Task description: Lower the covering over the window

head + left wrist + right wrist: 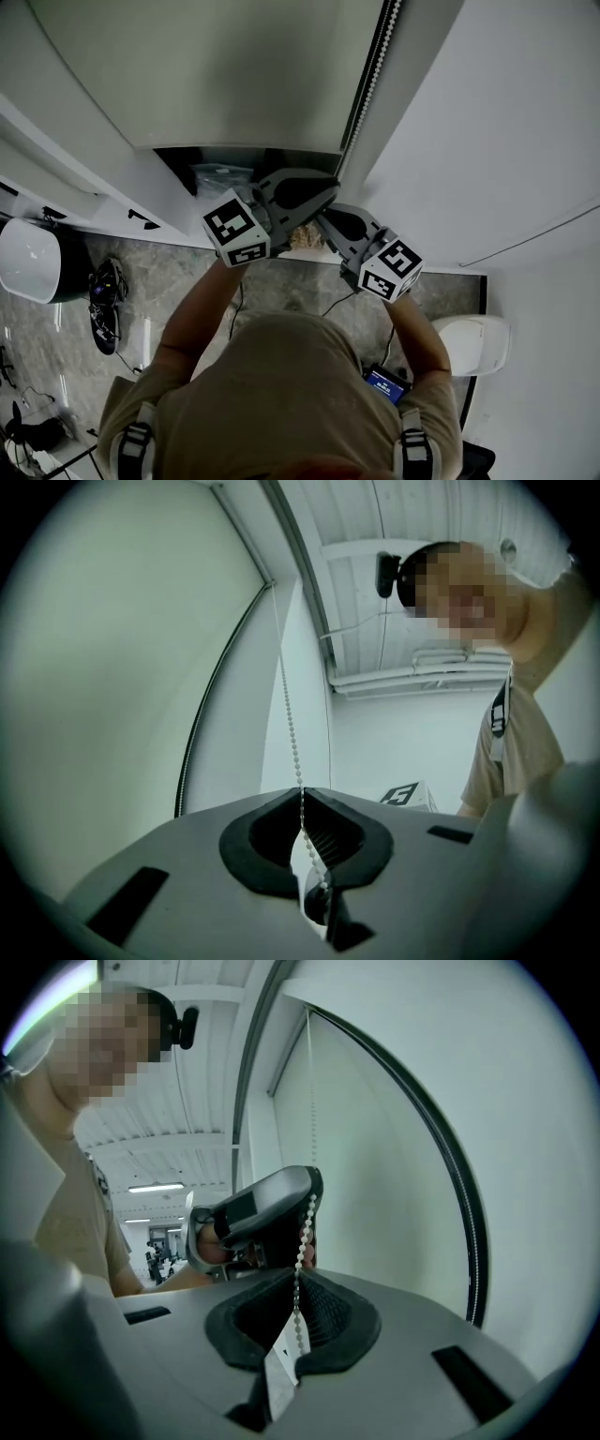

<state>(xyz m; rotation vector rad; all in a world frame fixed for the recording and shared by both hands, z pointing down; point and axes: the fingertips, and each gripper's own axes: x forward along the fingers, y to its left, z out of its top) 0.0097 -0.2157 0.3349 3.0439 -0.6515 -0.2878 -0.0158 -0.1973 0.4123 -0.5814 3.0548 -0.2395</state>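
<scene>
- L gripper (319, 192) (302, 792): jaws were pressed fully together, clamped on the bead chain (292, 728). The chain ran taut, straight up from the tips. A short slack bit hung in the pocket behind them.
- R gripper (330, 220) (296, 1277): jaws were also shut tight, w/ beads pinched btwn the tips and a few loose beads dangling behind them.
- Couldn't tell whether both held the same strand.
- The two grippers were close together, w/ L a bit higher. In the R gripper view, L sat just beyond and above R's tips.
- Blind (234, 66): pale roller covering, above and ahead of both grippers. It lay to the left of L's jaws (103, 686) and to the right of R's (394, 1147).
- In the head view the blind's bottom edge sat just above the gripper tips. A dark strip of uncovered window (234, 164) lay btwn the edge and the tips.
- In the head view the chain went up and away from the tips, along the blind's right side (381, 56).
- Person (281, 375): beige shirt, both arms raised to the grippers.
</scene>
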